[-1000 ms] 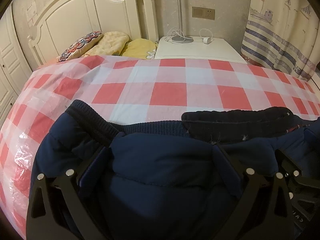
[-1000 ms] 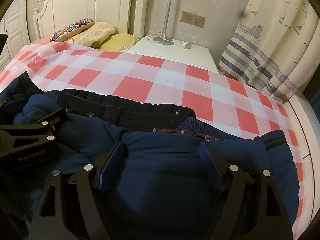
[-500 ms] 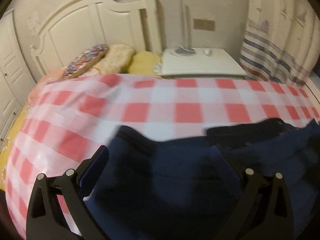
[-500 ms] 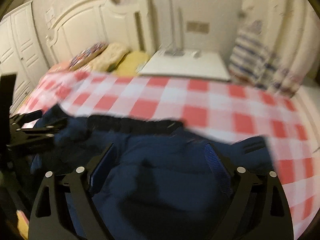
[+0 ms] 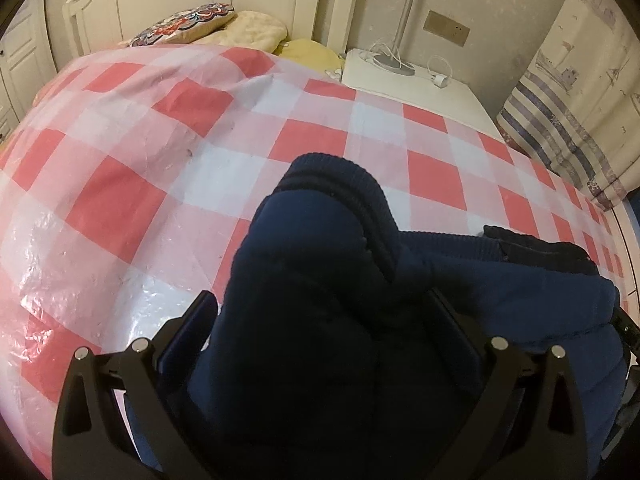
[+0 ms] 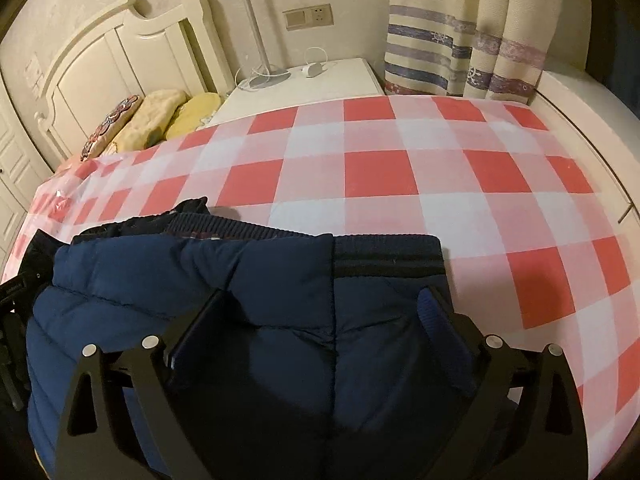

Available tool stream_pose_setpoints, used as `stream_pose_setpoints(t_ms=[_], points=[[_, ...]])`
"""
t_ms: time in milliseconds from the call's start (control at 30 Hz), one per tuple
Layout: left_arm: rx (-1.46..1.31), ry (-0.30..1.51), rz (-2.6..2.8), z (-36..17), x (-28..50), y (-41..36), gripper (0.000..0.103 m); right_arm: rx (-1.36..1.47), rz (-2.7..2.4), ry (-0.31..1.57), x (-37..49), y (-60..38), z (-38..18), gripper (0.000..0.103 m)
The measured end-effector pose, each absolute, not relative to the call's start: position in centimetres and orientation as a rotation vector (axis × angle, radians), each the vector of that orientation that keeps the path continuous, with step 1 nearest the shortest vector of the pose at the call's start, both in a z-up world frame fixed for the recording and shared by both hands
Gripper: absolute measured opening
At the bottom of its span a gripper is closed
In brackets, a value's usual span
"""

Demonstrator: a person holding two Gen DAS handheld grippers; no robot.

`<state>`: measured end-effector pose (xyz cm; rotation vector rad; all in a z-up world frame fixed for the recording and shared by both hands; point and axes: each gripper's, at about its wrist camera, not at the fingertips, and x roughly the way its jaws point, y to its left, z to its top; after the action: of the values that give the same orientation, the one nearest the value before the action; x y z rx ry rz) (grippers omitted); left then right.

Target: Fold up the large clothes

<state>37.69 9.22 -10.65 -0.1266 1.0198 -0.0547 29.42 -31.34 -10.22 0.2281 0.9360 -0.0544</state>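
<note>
a bedroom with a cream headboard (image 6: 120, 52), a white nightstand (image 6: 304, 84) bearing a lamp base (image 6: 266, 76), and a striped nautical curtain (image 6: 460, 56); the bed (image 6: 400, 168) was covered by a glossy red-and-white checked sheet. pillows (image 5: 224, 28) lay at the head end.

a navy padded jacket (image 6: 248, 280) lay on the near part of the sheet, bunched and thick, with its ribbed hem band (image 6: 388, 256) facing the far side. in the left wrist view a sleeve with ribbed cuff (image 5: 336, 184) was raised in a hump above the sheet, apart from the body of the jacket to its right.

the left gripper (image 5: 324, 320) stood with its fingers (image 5: 188, 328) spread wide, the sleeve fabric filling the gap; whether the fabric was pinched or merely lay between them could not be told. the right gripper (image 6: 332, 316) likewise had its fingers (image 6: 440, 316) wide apart over the hem corner, with padded cloth between and no visible clamping.

judged step: bringing a sleeve and side panel inward across the body, an early fold. the next move would seem to call for laying the sleeve flat over the torso, then pressing out trapped bulk, since the padding looked springy and the sheet slippery enough for the jacket to slide.
</note>
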Motion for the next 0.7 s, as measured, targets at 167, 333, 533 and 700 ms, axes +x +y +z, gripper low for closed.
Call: stream_pose_setpoints(t_ms=[167,333,533,700], points=[[-0.235,1.03,-0.075,-11.0,37.7,10.7,0.101,0.324,0.003,0.902,29.2,-32.7,-10.4,0.098],[-0.278,0.907,0.016,-9.6,36.0,11.8,0.099,0.351,0.011,0.879,28.8,-32.8,-10.2,0.098],[-0.006,0.676,0.016,-4.3,31.8,7.0,0.099,0.25,-0.118,0.767,26.6,-31.6,-6.7,0.097],[0.169,0.673,-0.085,-2.6,29.5,0.9,0.101,0.134,-0.013,0.7,24.4,-27.0,-2.4,0.097]])
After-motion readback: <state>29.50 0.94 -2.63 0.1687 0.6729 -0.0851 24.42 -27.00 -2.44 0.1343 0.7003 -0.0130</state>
